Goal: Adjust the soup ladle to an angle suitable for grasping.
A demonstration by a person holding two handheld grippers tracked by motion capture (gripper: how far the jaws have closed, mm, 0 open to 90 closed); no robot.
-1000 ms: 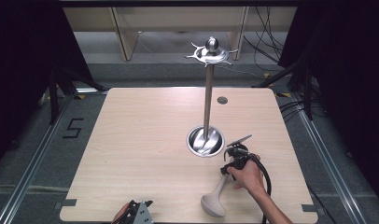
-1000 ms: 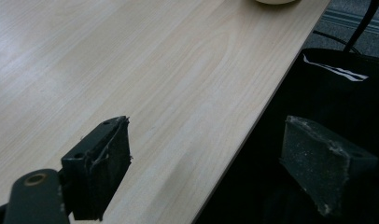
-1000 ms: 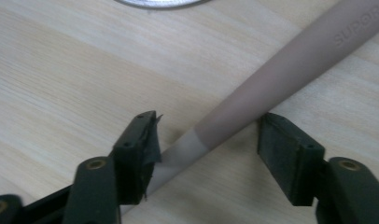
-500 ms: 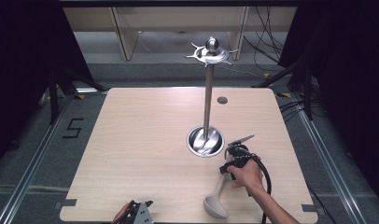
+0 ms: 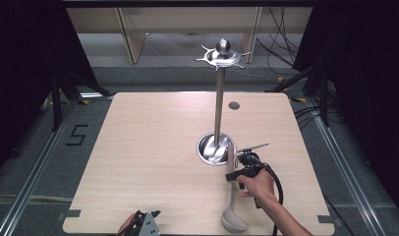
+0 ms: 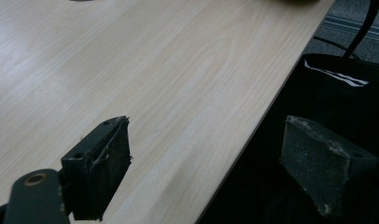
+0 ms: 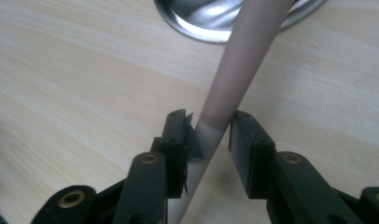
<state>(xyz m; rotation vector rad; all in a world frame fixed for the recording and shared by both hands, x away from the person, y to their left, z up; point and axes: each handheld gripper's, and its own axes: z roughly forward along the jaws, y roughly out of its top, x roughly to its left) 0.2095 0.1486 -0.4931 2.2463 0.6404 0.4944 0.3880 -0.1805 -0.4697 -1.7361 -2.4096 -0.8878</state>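
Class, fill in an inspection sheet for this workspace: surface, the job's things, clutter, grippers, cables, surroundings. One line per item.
Surface: pale wooden table, bare apart from the job's things.
Job's things: grey ladle lying flat, bowl at the near edge, handle toward the steel utensil stand.
Clutter: nothing seen.
Grippers: right gripper, jaws just been closing, pads on the ladle handle; left gripper open at the near table edge, nothing between its jaws.
Cables: black cable trails from the right gripper; more on the floor behind.
Surroundings: dark curtains, wooden shelving behind.
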